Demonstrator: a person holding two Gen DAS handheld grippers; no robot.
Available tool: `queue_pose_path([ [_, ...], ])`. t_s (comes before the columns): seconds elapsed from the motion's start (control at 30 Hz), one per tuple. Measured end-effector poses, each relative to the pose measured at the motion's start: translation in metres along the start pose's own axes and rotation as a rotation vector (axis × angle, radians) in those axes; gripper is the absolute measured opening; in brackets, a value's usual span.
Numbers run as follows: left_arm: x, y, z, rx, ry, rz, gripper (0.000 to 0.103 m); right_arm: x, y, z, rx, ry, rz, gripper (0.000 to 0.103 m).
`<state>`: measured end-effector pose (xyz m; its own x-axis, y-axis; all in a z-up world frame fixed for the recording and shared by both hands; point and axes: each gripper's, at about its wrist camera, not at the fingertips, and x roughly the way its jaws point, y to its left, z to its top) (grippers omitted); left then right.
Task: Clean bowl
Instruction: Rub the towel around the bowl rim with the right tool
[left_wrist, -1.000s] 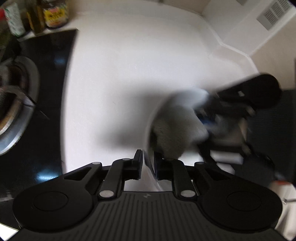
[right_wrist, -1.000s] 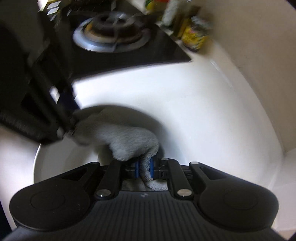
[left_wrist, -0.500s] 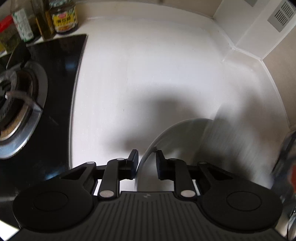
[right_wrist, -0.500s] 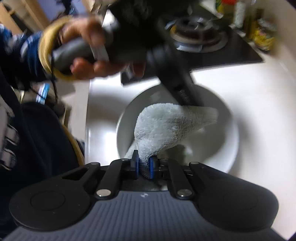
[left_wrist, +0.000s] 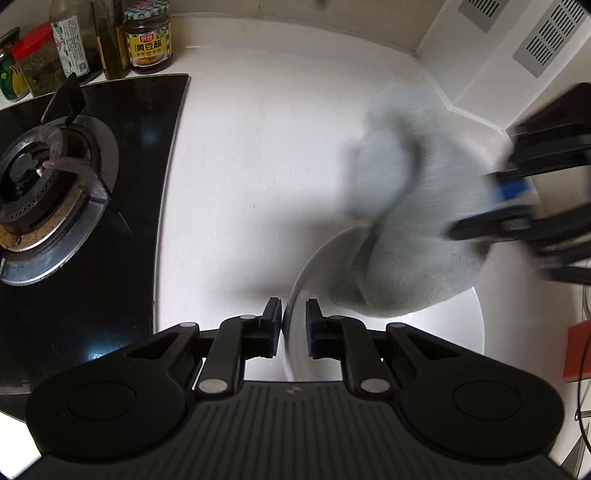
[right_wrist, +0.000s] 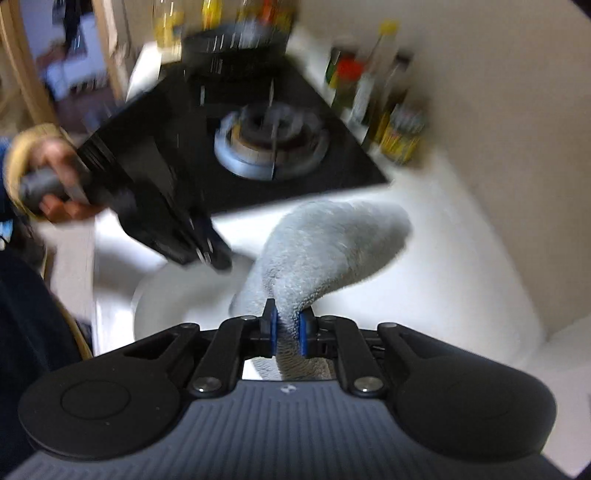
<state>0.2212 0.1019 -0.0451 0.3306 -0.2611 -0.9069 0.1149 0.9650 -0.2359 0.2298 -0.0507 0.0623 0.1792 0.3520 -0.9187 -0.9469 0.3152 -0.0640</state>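
Through the left wrist view, the left gripper (left_wrist: 293, 328) is straddling the rim of the white bowl (left_wrist: 454, 317), which is sitting on the white surface (left_wrist: 266, 155) beside the black hob (left_wrist: 92, 229). Its fingers (left_wrist: 272, 325) have just been closing on that rim, one outside and one inside; whether both pads are already pressing I cannot tell, as a thin gap seems to be showing on the inner side. The grey cloth (left_wrist: 413, 229) is hanging blurred over the bowl's far half, pinched by the right gripper (left_wrist: 491, 206) coming in from the right. Jars and bottles (left_wrist: 147, 40) are standing behind the hob.

Through the right wrist view, the right gripper (right_wrist: 287, 328) is pinching the cloth (right_wrist: 332, 243) firmly, its fingers (right_wrist: 271, 328) squeezing a thick fold. The cloth is arching up and away from the bowl (right_wrist: 173, 295), which is lying low and left, with the left gripper (right_wrist: 207, 251) at its rim and a hand (right_wrist: 55, 181) working the handle.

The step in hand appears to be wiping the inside, between strokes. The next move probably calls for steadying the rim and bringing the cloth back down onto the inner wall.

Against the earlier frames, the cloth was lying down inside the bowl; now it is lifted above it, and it is back in the left view, where half a second ago the bowl was showing bare.
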Motion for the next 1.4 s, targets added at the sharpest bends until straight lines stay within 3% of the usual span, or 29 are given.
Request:
queue_pose_path([
  [0.13,0.004,0.002,-0.005,-0.011,0.021,-0.011,0.014,0.040,-0.002,0.013,-0.044,0.058,0.001,0.020],
  [0.23,0.007,0.000,-0.007,-0.001,0.025,-0.003,0.014,0.038,-0.011,0.021,-0.066,0.089,-0.008,0.028],
  [0.3,0.007,-0.001,-0.007,0.005,0.022,0.005,0.014,0.030,-0.017,0.021,-0.089,0.120,-0.045,0.028],
  [0.43,0.010,0.000,-0.004,0.002,0.024,-0.002,0.014,0.014,-0.018,0.018,-0.097,0.082,-0.101,0.028],
  [0.5,0.012,0.000,-0.002,0.002,0.029,-0.003,0.014,0.009,-0.013,0.015,-0.102,0.042,-0.065,0.028],
  [0.6,0.014,-0.001,-0.001,0.011,0.033,0.005,0.014,0.036,-0.012,0.013,-0.066,0.058,-0.032,0.028],
  [0.63,0.015,-0.001,-0.001,0.015,0.032,0.007,0.014,0.046,-0.015,0.012,-0.039,0.062,-0.030,0.028],
  [0.8,0.022,-0.004,-0.004,0.030,0.051,0.009,0.014,0.068,-0.047,0.005,0.184,0.025,0.146,0.028],
  [0.9,0.028,-0.006,-0.006,0.043,0.079,0.012,0.014,0.085,-0.057,0.010,0.231,0.020,0.198,0.028],
  [1.07,0.033,-0.003,-0.004,0.017,0.097,-0.018,0.017,0.102,-0.042,0.031,0.120,0.034,0.149,0.019],
  [1.17,0.030,-0.001,-0.004,-0.058,0.027,0.022,0.025,0.101,-0.028,0.036,0.049,0.049,0.077,0.017],
  [1.3,0.028,-0.011,-0.006,-0.077,-0.094,0.126,0.037,0.093,-0.024,0.021,0.181,0.033,0.010,0.015],
  [1.4,0.027,-0.008,-0.003,-0.123,-0.122,0.132,0.040,0.083,-0.015,0.003,0.339,0.015,-0.040,0.014],
])
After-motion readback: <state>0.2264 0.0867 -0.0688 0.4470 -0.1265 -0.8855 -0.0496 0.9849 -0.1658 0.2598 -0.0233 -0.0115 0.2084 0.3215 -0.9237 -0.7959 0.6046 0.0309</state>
